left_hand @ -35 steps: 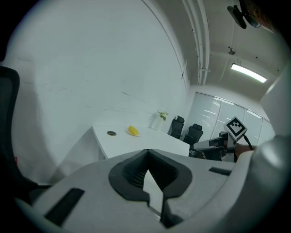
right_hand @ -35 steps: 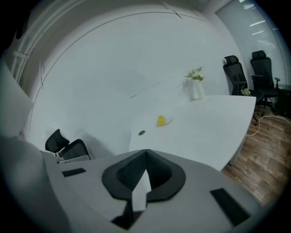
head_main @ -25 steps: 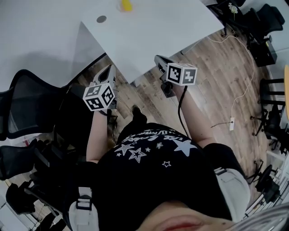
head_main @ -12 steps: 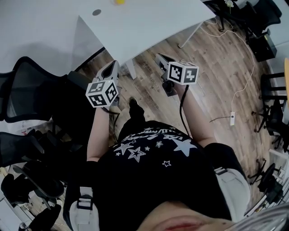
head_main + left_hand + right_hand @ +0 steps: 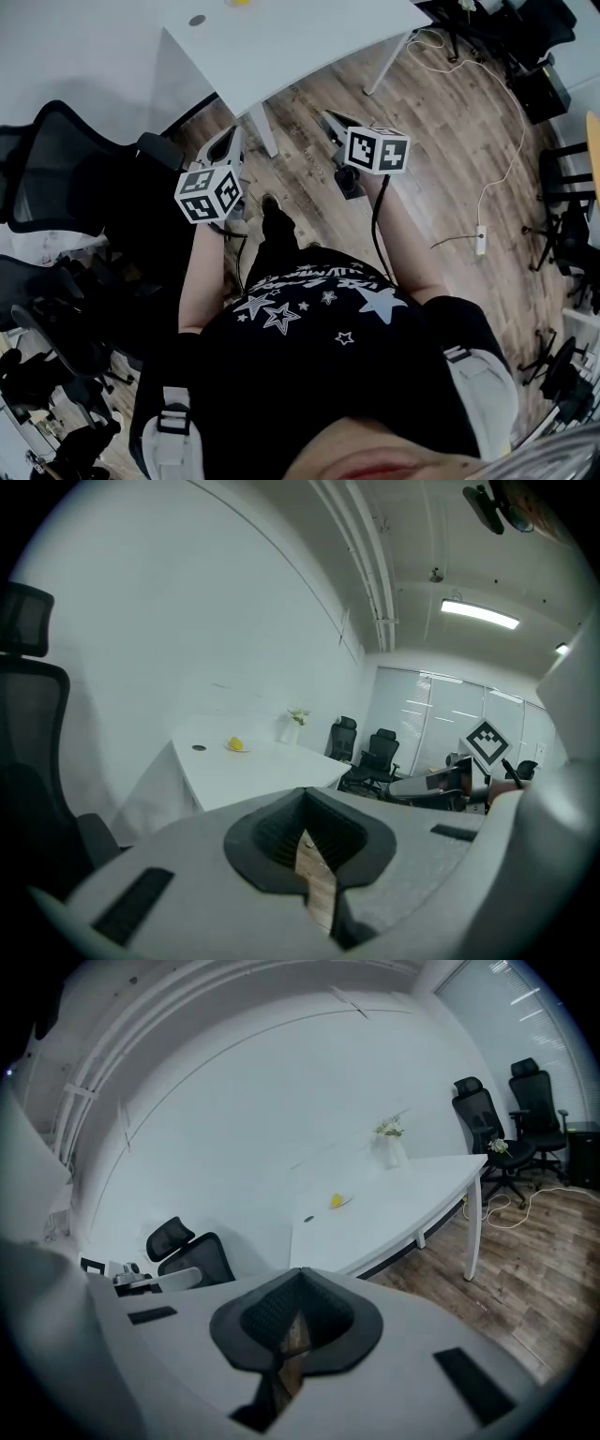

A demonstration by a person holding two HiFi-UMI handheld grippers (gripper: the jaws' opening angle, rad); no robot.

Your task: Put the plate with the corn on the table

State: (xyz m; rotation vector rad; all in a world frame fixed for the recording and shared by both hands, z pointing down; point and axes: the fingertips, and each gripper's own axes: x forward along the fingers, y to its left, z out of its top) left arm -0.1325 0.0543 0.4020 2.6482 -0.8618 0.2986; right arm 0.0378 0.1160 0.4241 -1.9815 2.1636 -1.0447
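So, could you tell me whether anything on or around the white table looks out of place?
Nothing stands out. The plate with the corn sits on the white table, the vase stands upright, and nothing looks spilled. A cable trails loosely across the wood floor.

You wear a black short-sleeved shirt [image 5: 319, 323] printed with white stars and a line of white lettering. Pale grey straps [image 5: 171, 433] show at both sides of it. Your left gripper [image 5: 228, 141] and right gripper [image 5: 330, 120] have light grey shells with black ribbed pad linings. Each carries a white marker cube [image 5: 208, 195] with black square patterns. A black cable [image 5: 375, 220] trails from the right one.
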